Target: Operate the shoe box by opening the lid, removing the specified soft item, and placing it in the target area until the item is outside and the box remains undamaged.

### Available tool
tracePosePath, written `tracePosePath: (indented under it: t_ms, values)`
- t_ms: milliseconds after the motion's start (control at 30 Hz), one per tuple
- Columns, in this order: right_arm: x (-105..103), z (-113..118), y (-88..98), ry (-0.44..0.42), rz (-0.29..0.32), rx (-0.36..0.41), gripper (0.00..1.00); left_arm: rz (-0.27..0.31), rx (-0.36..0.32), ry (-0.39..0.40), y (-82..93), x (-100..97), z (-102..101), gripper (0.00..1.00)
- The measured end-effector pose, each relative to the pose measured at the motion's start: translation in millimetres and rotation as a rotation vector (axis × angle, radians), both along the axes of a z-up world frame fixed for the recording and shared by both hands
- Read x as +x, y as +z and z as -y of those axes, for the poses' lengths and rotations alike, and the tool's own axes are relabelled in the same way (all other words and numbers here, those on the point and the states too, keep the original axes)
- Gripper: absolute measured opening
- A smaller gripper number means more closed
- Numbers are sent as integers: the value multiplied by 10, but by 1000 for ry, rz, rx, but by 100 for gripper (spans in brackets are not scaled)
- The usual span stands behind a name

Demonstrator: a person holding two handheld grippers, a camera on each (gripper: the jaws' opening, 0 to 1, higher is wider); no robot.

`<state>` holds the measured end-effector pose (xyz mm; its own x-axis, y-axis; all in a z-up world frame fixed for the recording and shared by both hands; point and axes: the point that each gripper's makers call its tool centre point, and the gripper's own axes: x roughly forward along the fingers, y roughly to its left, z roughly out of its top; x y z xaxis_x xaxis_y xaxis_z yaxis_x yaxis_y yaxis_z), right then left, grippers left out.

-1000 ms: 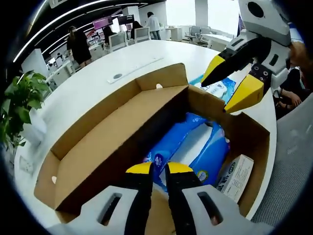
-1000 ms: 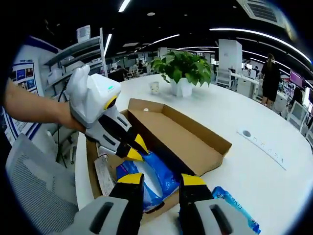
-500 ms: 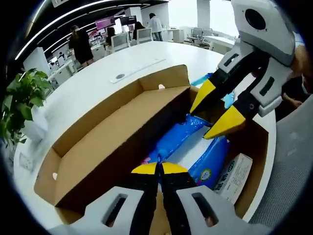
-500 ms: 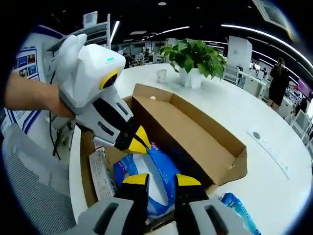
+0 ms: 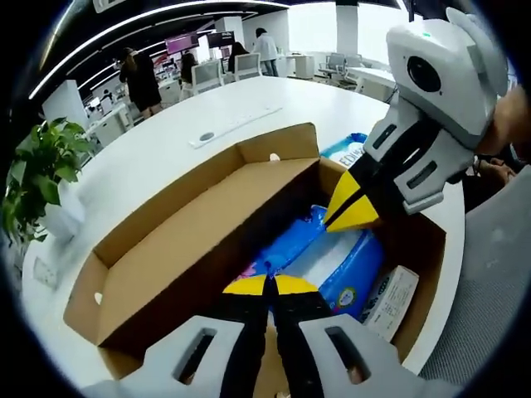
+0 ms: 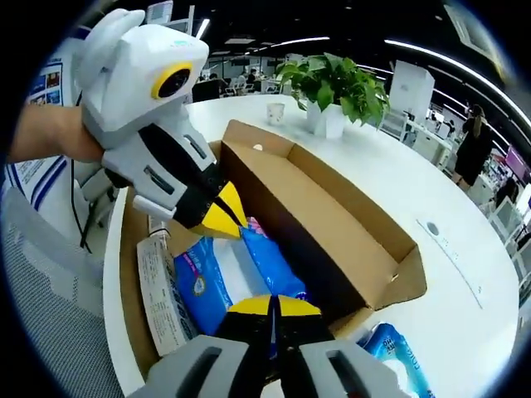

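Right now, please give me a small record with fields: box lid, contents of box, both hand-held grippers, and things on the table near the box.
box lid: brown cardboard shoe box, lid open
contents: blue plastic soft pack; small white printed carton
left hand-held gripper: jaws together, over the pack
right hand-held gripper: jaws together, over the pack
nearby: second blue pack on white table; green potted plant

Left gripper view: looking down and forward from close above the near end of the open cardboard box [image 5: 191,240], along the white table [image 5: 174,141] toward the office behind. Right gripper view: looking from the opposite end of the same box [image 6: 332,224], also close and angled down, toward a green plant [image 6: 336,83]. Shared by both: the box inside with the blue soft pack [image 5: 332,261] [image 6: 220,278], and each opposite gripper.
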<state>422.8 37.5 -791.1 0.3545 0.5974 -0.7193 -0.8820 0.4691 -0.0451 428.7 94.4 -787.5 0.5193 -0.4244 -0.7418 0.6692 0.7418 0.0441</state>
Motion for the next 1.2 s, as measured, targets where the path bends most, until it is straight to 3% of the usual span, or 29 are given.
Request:
tracePosePath:
  t_ms: [500, 1200]
  values:
    - [-13, 23, 238, -24, 20, 68, 0, 52, -26, 18, 246, -20, 8, 0]
    - [33, 15, 816, -30, 105, 164, 0, 121, -29, 24, 768, -6, 2, 0]
